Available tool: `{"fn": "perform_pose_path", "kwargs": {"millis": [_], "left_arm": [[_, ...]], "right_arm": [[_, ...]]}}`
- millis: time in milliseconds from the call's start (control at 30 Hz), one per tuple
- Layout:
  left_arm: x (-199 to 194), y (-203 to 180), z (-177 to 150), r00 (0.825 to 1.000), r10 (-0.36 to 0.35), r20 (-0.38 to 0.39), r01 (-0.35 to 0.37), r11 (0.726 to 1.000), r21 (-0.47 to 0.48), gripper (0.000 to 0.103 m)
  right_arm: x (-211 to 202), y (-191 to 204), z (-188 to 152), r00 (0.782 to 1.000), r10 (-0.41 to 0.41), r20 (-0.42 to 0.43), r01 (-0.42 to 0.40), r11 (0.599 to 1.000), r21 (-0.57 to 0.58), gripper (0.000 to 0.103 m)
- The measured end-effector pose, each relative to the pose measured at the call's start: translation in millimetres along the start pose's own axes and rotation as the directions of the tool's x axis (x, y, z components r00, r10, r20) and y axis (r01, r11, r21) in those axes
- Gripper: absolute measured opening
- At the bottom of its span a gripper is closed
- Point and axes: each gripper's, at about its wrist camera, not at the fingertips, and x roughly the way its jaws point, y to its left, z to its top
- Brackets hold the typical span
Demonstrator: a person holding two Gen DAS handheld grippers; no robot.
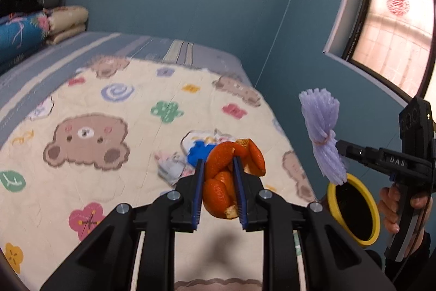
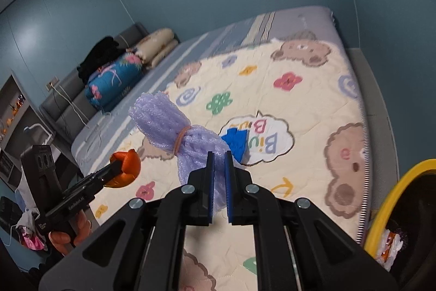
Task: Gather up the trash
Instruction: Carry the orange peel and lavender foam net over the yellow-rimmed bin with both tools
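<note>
Clamping a curl of orange peel (image 1: 234, 176) between blue pads (image 1: 200, 192), with the left gripper (image 1: 219, 168) raised above the bed (image 1: 54, 64) and the peel bulging out past both fingers. Seen from the right wrist view as the left gripper (image 2: 120, 167) low at the left, nipping the same orange peel (image 2: 126, 168), with fingers of the left hand (image 2: 68, 233) wrapped round its handle.

Pinching the lower end of a lilac foam fruit net (image 2: 177, 127) in the right gripper (image 2: 219, 165), jaws drawn nearly together on the soft foam. Bound at the waist by a tan rubber band (image 2: 181, 139), fanning out above and below the tie. Visible also in the left wrist view as the foam fruit net (image 1: 321, 127) standing upright at the tip of the right gripper (image 1: 340, 147), gripped by the right hand (image 1: 395, 209).

Hanging just above a yellow-rimmed bin (image 1: 333, 202) beside the bed's edge; the bin (image 2: 387, 212) at the far right of the right wrist view, holding a crumpled white and orange wrapper (image 2: 392, 246) inside.

Lying flat on the cream bear-print quilt (image 2: 299, 89): a blue scrap (image 2: 235, 141), beyond both grippers. Stacked at the head of the bed: a blue floral bedroll (image 2: 114, 83) and folded beige blankets (image 2: 158, 45). Glowing pink at upper right: a window (image 1: 395, 40).
</note>
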Motion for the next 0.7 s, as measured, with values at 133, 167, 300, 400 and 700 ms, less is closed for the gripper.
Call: {"fn": "perform_pose_path", "kwargs": {"millis": [133, 167, 300, 400, 700], "left_arm": [[-11.7, -26.3, 12.1, 0.999, -0.023, 0.027, 0.022, 0.999, 0.031, 0.019], [-13.3, -33.1, 14.4, 0.999, -0.031, 0.032, 0.03, 0.999, 0.038, 0.019], [-16.2, -63.2, 20.6, 0.998, -0.058, 0.039, 0.055, 0.996, 0.07, 0.02], [-13.6, -83.7, 22.2, 0.996, -0.085, 0.031, 0.082, 0.993, 0.089, 0.02], [8.6, -153.7, 21.1, 0.987, -0.157, -0.02, 0.158, 0.972, 0.175, 0.02]], "right_arm": [[-33.0, -7.0, 1.5, 0.999, -0.018, 0.046, 0.017, 1.0, 0.014, 0.007], [-42.6, -9.6, 1.4, 0.998, -0.025, 0.058, 0.024, 1.0, 0.018, 0.007], [-73.9, -21.2, 1.2, 0.993, -0.056, 0.108, 0.053, 0.998, 0.035, 0.007], [-94.6, -32.8, -0.3, 0.988, -0.087, 0.131, 0.08, 0.995, 0.057, 0.007], [-149.9, -81.5, -9.8, 0.965, -0.196, 0.175, 0.17, 0.973, 0.156, 0.007]]}}
